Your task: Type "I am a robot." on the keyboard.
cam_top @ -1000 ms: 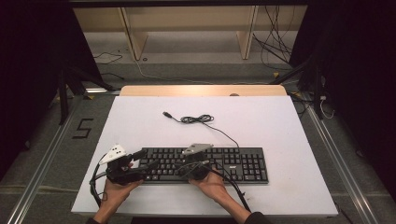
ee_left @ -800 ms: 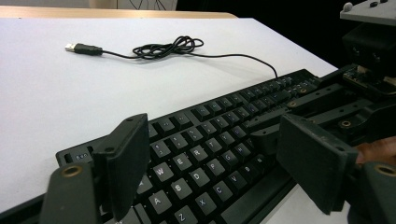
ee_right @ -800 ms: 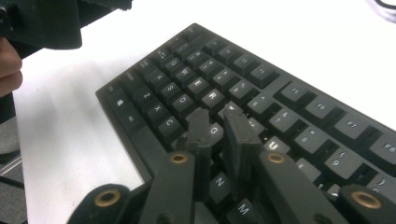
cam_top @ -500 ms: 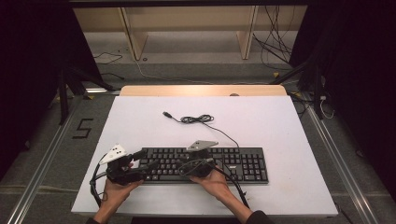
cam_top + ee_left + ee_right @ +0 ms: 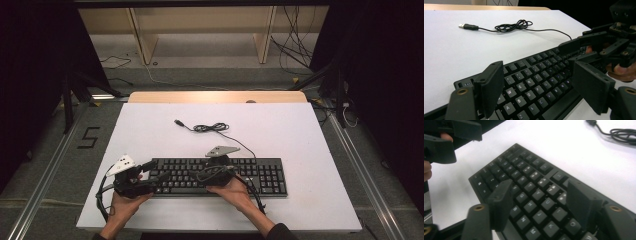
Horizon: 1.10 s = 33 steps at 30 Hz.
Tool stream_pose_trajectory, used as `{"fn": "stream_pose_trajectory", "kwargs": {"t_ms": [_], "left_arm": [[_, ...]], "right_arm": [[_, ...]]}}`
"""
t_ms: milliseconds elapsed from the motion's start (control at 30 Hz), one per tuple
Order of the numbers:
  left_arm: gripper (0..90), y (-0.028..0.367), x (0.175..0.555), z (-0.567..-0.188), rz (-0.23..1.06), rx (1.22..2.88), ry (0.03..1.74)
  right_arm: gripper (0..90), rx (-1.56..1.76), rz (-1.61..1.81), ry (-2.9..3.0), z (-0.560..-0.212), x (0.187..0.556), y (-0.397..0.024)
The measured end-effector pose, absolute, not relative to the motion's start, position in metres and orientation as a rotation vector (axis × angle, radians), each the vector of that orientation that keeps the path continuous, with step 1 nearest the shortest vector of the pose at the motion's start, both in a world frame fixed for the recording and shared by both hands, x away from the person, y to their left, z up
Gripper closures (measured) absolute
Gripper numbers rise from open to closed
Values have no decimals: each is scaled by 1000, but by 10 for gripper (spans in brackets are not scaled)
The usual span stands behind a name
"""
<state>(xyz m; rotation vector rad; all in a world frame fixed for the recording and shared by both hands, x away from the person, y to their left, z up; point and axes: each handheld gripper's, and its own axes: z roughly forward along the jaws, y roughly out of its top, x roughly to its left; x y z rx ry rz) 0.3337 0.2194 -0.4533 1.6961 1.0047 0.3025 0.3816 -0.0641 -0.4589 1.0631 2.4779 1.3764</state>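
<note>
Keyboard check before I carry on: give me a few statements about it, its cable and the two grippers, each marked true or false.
1. The keyboard lies flat on the white table. True.
2. The USB plug is plugged into a socket. False: it lies loose on the table.
3. The right gripper stands open above the keys, holding nothing. True; its jaws have just been opening.
4. The left gripper clamps the cable. False: it is open over the keyboard's left end, and the cable lies far off.

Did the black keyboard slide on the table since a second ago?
No. The keyboard lies where it did: its right end sits at the same spot against the white table's near edge, and the cable coil behind it looks unchanged.
</note>
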Motion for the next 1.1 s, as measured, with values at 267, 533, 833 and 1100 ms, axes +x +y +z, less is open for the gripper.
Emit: {"fn": "stream_pose_trajectory", "kwargs": {"t_ms": [267,533,833,1100], "left_arm": [[253,219,333,-453,304,1693,1002],[253,219,333,-453,304,1692,1003],[253,219,333,-453,305,1694,1001],[253,219,333,-453,305,1695,1003]], "right_arm": [[326,1064,1405,2444,-452,385,-78],[475,1069,1386,2417,-450,386,-85],[756,1088,1303,2423,-454,390,-89],[900,1100,1224,2457,-461,393,-88]]}}
